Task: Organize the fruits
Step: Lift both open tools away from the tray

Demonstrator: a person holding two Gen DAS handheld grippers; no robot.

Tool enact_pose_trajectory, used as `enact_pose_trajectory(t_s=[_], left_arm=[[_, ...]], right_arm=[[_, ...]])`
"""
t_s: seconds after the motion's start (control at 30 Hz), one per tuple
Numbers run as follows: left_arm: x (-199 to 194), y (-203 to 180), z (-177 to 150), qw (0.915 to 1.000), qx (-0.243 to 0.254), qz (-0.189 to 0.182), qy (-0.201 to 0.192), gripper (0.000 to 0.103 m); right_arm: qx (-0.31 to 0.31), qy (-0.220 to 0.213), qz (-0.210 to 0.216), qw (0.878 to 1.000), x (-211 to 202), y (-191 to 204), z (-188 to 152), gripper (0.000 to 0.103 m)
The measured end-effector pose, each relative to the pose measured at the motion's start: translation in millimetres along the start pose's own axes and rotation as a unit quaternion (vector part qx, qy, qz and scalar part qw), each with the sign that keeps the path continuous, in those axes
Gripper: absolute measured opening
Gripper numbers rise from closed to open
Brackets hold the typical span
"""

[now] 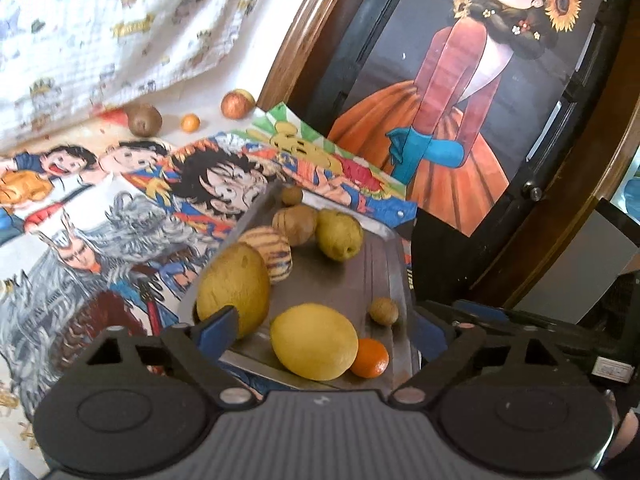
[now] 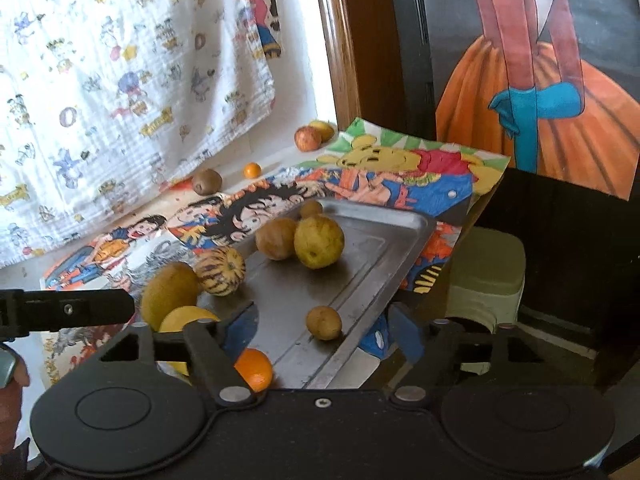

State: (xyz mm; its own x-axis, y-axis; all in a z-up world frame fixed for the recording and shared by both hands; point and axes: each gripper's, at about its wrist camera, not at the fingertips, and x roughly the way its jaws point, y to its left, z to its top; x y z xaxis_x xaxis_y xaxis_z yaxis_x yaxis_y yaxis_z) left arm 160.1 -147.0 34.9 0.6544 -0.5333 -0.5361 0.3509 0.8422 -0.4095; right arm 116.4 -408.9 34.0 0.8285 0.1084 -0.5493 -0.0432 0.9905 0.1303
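Observation:
A metal tray (image 1: 352, 280) (image 2: 360, 248) lies on a cartoon-print cloth and holds several fruits. Among them are a big yellow fruit (image 1: 314, 340), an orange (image 1: 370, 358) (image 2: 254, 368), a striped melon (image 1: 270, 252) (image 2: 220, 270) and a green-yellow fruit (image 1: 340, 234) (image 2: 319, 241). My left gripper (image 1: 324, 330) hangs open above the tray's near end, the yellow fruit lying loose below its gap. My right gripper (image 2: 322, 330) is open too, with a small brown fruit (image 2: 324, 322) resting on the tray between its fingers, untouched. A kiwi (image 2: 207, 181), a small orange (image 2: 252, 170) and an apple (image 2: 308, 138) sit off the tray at the back.
A white patterned cloth (image 2: 120, 80) hangs behind the table. A wooden frame (image 2: 340, 60) and a large painting (image 1: 460, 100) stand at the right. A pale green stool (image 2: 486, 276) sits beyond the table's right edge. The left gripper's arm (image 2: 68, 312) crosses the right wrist view.

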Motion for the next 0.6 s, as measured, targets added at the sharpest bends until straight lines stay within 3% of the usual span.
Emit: enact_pose_trajectory(t_s=[0.13,0.27,0.6], left_arm=[[-11.6,-2.0,0.4,0.9996,0.008,0.017,-0.019,0.102],[-24.5,1.5,0.7,0.9987,0.011,0.039,-0.031,0.102],[-50.7,20.4,-6.8,0.9955,0.022,0.086,-0.033,0.103]], right_arm=[[0.005,-0.011,0.001,1.000,-14.9,7.3,-1.7,0.095],[0.014,-0.019,0.006,1.000,-30.6,15.2,-5.9,0.102],[0.023,0.018,-0.008,1.000,-49.7,45.2,-24.0,0.102]])
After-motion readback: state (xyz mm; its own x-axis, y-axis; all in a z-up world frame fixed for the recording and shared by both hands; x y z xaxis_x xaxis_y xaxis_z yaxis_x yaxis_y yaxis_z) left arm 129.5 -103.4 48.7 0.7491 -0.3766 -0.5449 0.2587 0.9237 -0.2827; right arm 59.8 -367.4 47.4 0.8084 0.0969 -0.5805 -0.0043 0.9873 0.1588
